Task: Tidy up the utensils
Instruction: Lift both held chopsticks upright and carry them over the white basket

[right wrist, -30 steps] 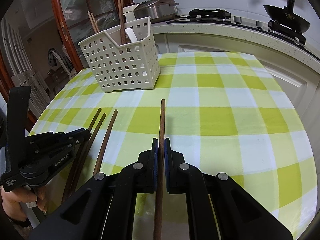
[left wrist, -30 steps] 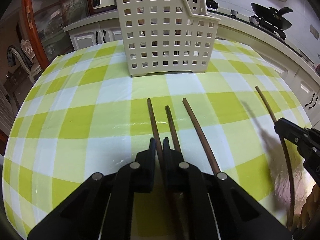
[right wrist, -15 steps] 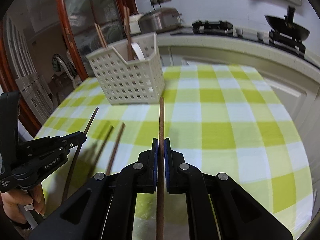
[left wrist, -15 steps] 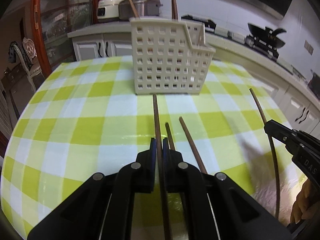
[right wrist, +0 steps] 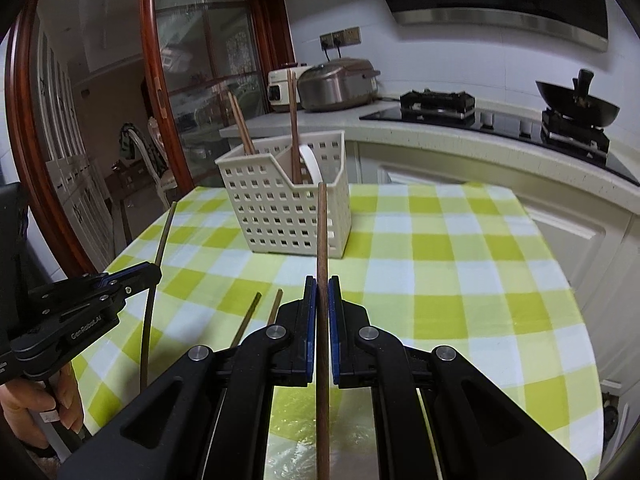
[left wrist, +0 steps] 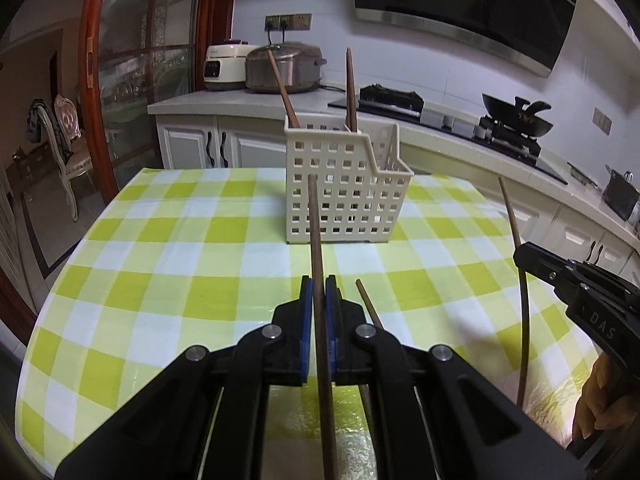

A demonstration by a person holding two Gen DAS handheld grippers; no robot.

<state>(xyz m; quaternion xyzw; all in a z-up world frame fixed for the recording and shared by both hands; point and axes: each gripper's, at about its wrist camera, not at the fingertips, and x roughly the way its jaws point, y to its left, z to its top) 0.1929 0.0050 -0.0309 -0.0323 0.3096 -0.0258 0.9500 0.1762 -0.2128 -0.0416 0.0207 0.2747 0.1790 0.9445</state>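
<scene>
My left gripper [left wrist: 319,286] is shut on a dark wooden chopstick [left wrist: 315,224] that points at the white perforated utensil basket [left wrist: 344,192]. My right gripper [right wrist: 322,286] is shut on another chopstick [right wrist: 322,232], also lifted off the table and aimed at the basket [right wrist: 288,212]. Each gripper shows in the other's view: the right gripper [left wrist: 520,254] at the right edge, the left gripper [right wrist: 156,274] at the left edge. Several chopsticks [right wrist: 293,120] stand upright in the basket. Two more chopsticks [right wrist: 250,320] lie on the green-checked tablecloth [right wrist: 440,280] between the grippers.
A kitchen counter [left wrist: 460,136] curves behind the table with rice cookers [left wrist: 284,66], a hob and a black wok [left wrist: 516,118]. A glass door with a red wooden frame [left wrist: 90,80] and a chair [left wrist: 64,152] stand to the left. Hands [right wrist: 60,404] grip the handles.
Both grippers have risen off the table, each carrying its chopstick, and now point less steeply down. Two chopsticks stay lying on the cloth.
</scene>
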